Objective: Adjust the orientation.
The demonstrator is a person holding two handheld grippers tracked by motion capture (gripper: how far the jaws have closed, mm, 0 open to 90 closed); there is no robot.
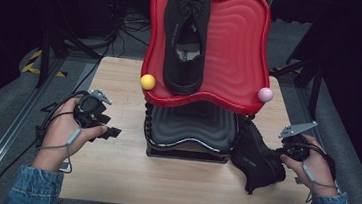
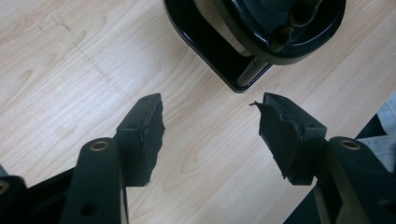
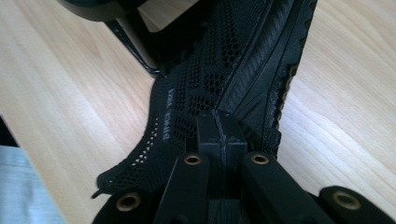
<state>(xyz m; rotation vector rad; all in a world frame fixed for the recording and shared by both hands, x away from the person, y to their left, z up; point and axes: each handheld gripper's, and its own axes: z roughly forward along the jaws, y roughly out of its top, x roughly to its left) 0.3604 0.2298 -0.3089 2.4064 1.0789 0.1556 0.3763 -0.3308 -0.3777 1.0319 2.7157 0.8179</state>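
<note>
Right gripper [image 3: 220, 128], held in the person's right hand [image 1: 316, 165] at the right side of the table [image 1: 112, 170]: jaws closed tight, pads pinching the black mesh edge of a black shoe [image 1: 258, 157]. In the right gripper view the two jaws met with a thin fold of the shoe's [image 3: 233, 65] knit upper caught between them. That shoe stood on the wooden table, just beside the right end of the lower black tray [image 1: 191, 128], toe end toward the rack, heel end toward the hand.

Left gripper [image 2: 210, 126], held in the left hand [image 1: 65, 133] at the left side of the table: jaws spread wide, nothing between them. The left gripper view looked down between the pads at bare wood [image 2: 93, 56], with the black corner of the rack's base [image 2: 219, 51] a little beyond the tips, not touched. In the high view this gripper [image 1: 108, 131] pointed toward the rack, clear of it.

Rack, centre of the table: two tiers, a red wavy tray [image 1: 234, 52] on top, the black tray under it.

Second black shoe [image 1: 185, 37]: lay lengthwise on the left half of the red tray, opening up.

Yellow ball [image 1: 148, 81] at the front left corner of the red tray; pink ball [image 1: 265, 94] at the front right corner.
</note>
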